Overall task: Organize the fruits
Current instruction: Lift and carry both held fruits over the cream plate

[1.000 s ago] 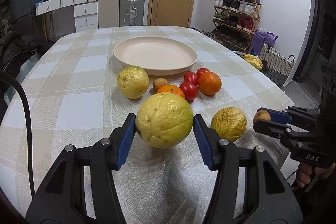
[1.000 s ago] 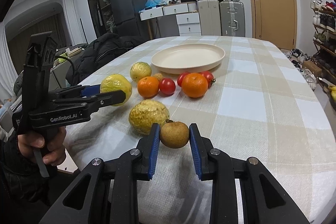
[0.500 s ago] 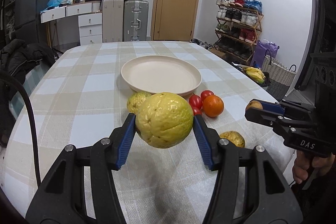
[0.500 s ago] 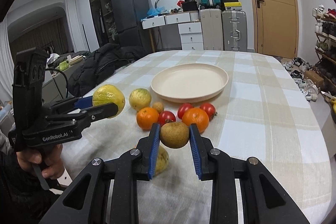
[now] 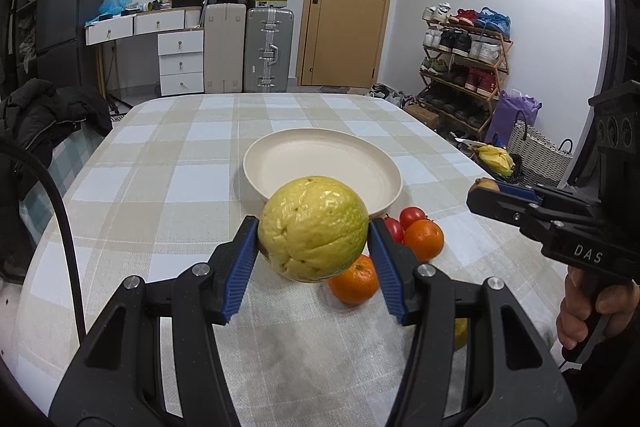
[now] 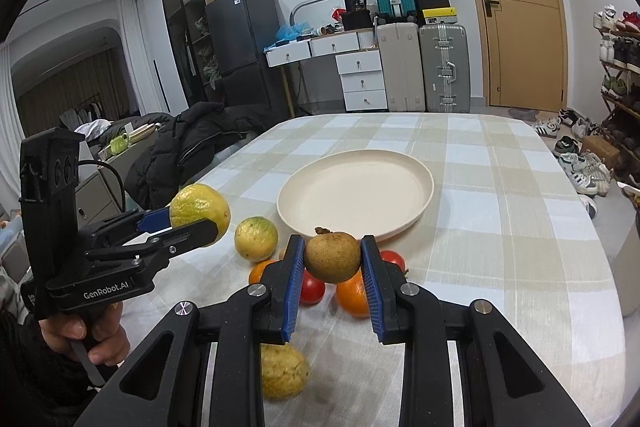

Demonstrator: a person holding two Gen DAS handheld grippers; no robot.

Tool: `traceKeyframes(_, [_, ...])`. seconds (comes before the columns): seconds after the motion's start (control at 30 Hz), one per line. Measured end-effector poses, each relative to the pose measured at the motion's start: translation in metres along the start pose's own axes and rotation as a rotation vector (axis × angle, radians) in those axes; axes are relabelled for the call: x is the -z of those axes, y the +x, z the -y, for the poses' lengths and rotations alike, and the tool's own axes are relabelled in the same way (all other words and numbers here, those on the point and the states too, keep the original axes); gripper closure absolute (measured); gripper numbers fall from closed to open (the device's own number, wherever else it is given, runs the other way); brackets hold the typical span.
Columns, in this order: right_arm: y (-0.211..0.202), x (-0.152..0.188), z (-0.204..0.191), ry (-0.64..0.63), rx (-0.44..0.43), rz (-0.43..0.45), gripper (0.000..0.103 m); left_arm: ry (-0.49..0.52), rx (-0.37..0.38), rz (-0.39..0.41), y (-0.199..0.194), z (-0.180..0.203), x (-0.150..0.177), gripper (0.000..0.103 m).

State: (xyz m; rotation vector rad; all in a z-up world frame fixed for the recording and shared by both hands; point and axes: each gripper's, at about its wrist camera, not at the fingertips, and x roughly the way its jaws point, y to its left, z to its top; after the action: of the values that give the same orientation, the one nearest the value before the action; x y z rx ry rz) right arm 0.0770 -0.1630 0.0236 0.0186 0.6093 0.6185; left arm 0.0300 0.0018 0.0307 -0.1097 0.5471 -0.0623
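My left gripper (image 5: 313,239) is shut on a large yellow-green citrus fruit (image 5: 313,229), held in the air short of the cream plate (image 5: 276,163). In the right wrist view that fruit (image 6: 199,207) shows at the left in the left gripper (image 6: 200,221). A small brown fruit (image 6: 333,256) is pinched in my right gripper (image 6: 333,267), also lifted, with the plate (image 6: 416,201) just beyond. On the cloth lie two oranges (image 5: 423,239) (image 5: 355,283), red tomatoes (image 5: 412,217), another yellow-green citrus (image 6: 256,239) and a wrinkled yellow fruit (image 6: 282,371).
The checked tablecloth (image 5: 160,195) covers a rounded table; its right edge (image 6: 600,267) drops to the floor. A black coat (image 6: 192,143) lies off the left side. Suitcases, drawers and a shoe rack (image 5: 464,59) stand at the back. A hand (image 5: 580,311) holds the right gripper.
Both grippers rose and moved toward the plate with their fruits. The fruits on the cloth now sit lower in both views, partly behind the held ones.
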Motion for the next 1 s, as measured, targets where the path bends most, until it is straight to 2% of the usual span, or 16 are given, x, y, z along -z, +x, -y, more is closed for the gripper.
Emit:
traceKeyframes(0.4, [0.023,-0.022,0.010,0.027,-0.021,-0.020,0.074,-0.016,-0.045,-0.005,0.032,-0.004,-0.018,0.050])
traceKeyframes(1.0, [0.052,-0.030,0.022,0.070,-0.033,-0.078,0.074,-0.017,-0.060,-0.047,0.079,-0.003,-0.032,0.050])
